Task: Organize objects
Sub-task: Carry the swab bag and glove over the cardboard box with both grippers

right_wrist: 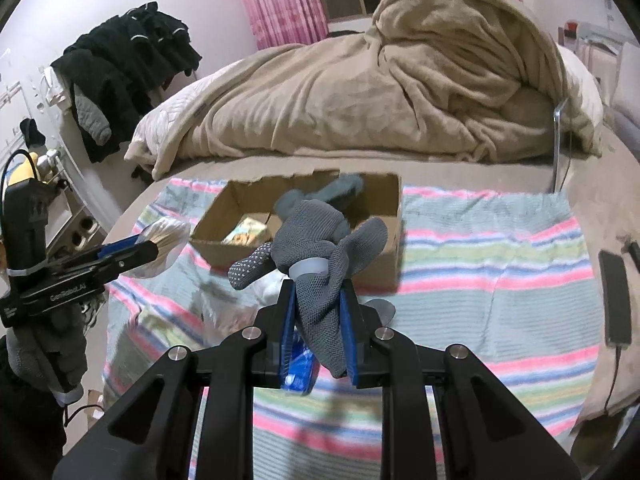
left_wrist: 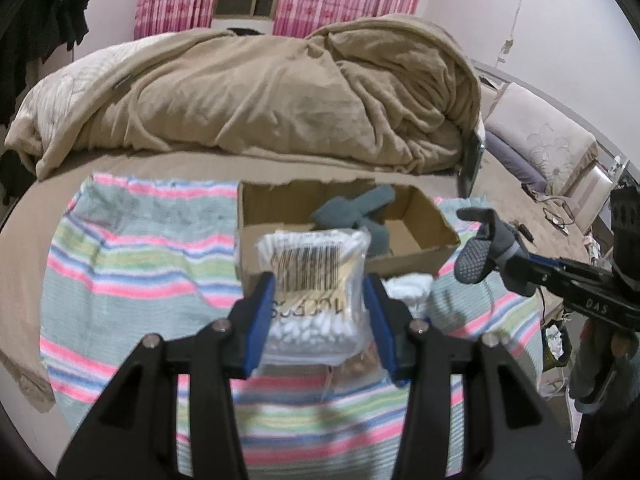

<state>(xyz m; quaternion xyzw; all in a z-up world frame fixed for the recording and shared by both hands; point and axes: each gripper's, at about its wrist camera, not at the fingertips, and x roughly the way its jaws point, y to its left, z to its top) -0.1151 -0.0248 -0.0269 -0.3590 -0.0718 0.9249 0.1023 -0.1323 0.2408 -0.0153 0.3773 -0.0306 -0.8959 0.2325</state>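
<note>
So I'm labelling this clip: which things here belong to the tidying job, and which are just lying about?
Job:
- cotton swabs, in the left gripper
- grey socks, in the right gripper
- box
- blue packet

Lying about:
- blanket
- phone
- black clothes

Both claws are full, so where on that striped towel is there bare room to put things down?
The striped towel lies bare right of the cardboard box, up to the phone. It is also bare left of the box in the left view. It is crowded just before the box: a white bundle and a blue packet.
</note>
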